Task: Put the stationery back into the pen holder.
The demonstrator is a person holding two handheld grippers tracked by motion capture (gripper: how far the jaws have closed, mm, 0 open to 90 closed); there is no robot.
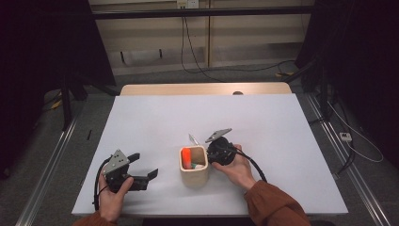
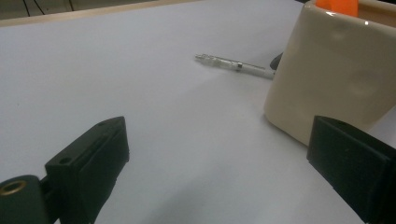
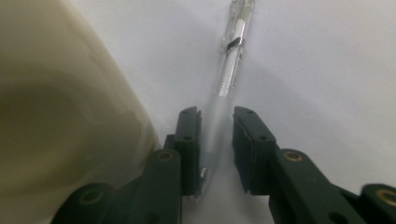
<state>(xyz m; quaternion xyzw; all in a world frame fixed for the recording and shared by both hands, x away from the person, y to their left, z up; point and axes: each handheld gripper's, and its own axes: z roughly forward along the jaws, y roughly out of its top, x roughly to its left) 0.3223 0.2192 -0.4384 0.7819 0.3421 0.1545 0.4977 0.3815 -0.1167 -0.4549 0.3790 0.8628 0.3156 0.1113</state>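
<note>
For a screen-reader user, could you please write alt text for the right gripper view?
Two black fingers straddle the rear end of a clear pen lying on the white table, narrow gaps on both sides. A cream holder stands close at left.

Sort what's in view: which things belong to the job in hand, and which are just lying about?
In the job:
clear pen, between the right gripper jaws
cream cup holding an orange item

Lying about:
left gripper, open, idle
wall cables

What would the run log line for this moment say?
right tongs: around pen, beside cup | left tongs: open, empty | table: white
</note>
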